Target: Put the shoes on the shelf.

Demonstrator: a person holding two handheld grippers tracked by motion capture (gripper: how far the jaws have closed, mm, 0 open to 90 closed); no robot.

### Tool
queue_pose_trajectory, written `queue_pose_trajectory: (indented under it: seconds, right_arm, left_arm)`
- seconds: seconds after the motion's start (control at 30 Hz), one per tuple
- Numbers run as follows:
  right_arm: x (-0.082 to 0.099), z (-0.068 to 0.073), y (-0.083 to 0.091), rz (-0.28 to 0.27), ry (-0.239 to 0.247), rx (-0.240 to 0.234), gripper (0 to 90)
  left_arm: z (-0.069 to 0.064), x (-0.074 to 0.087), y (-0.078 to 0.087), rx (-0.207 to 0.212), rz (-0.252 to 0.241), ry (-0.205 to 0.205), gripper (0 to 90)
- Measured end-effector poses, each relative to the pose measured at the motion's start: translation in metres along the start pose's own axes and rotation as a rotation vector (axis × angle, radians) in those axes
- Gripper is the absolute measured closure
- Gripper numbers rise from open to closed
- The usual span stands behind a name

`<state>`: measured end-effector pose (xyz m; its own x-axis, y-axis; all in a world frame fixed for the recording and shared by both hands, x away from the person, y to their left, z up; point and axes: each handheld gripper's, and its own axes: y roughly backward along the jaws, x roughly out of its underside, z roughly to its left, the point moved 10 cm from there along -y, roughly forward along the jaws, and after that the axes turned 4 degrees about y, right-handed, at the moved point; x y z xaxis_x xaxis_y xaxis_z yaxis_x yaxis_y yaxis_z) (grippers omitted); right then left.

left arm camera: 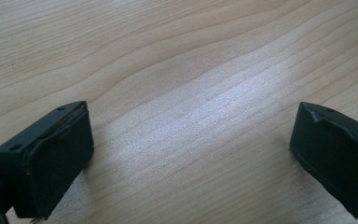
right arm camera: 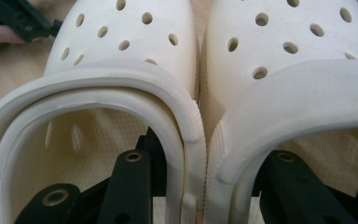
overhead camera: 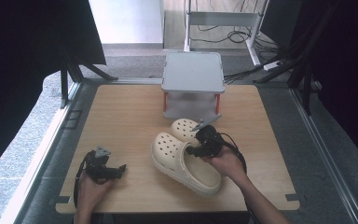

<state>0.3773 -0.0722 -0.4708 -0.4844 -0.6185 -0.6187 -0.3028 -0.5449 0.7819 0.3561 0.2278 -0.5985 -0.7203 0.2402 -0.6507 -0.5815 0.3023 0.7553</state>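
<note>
No writing, label, brand mark, number or sign can be read in any of the views. The cream clogs [right arm camera: 135,42] show plain surfaces with round holes and no logo that can be made out, the wooden bench [left arm camera: 191,70] bears only its grain, and the grey-topped stand [overhead camera: 193,71] at the far edge carries no legible marking.
</note>
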Motion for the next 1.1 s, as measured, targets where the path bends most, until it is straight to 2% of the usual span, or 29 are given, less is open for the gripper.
queue_pose_trajectory:
  seconds: [0.1, 0.13, 0.37, 0.53, 0.87, 1.1]
  right_arm:
    - [-0.001, -0.005, 0.004, -0.002, -0.011, 0.014, 65.7]
    - [-0.003, -0.010, 0.008, -0.003, -0.031, 0.031, 65.7]
    - [-0.011, -0.027, 0.024, -0.011, -0.079, 0.094, 65.6]
    - [-0.019, -0.038, 0.037, -0.017, -0.092, 0.132, 65.5]
    - [-0.037, -0.054, 0.058, -0.030, -0.126, 0.171, 65.4]
    - [-0.057, -0.068, 0.076, -0.037, -0.151, 0.209, 65.4]
  left_arm:
    - [0.000, 0.000, 0.000, 0.000, 0.000, -0.001, 0.0]
    - [0.000, 0.000, 0.000, 0.001, 0.001, -0.003, 0.0]
    - [0.000, 0.000, 0.000, 0.001, 0.001, 0.000, 0.0]
    - [0.000, 0.000, 0.000, 0.000, 0.001, 0.000, 0.0]
    - [0.000, 0.000, 0.000, 0.000, 0.001, -0.003, 0.0]
    - [0.000, 0.000, 0.000, 0.000, 0.001, -0.003, 0.0]
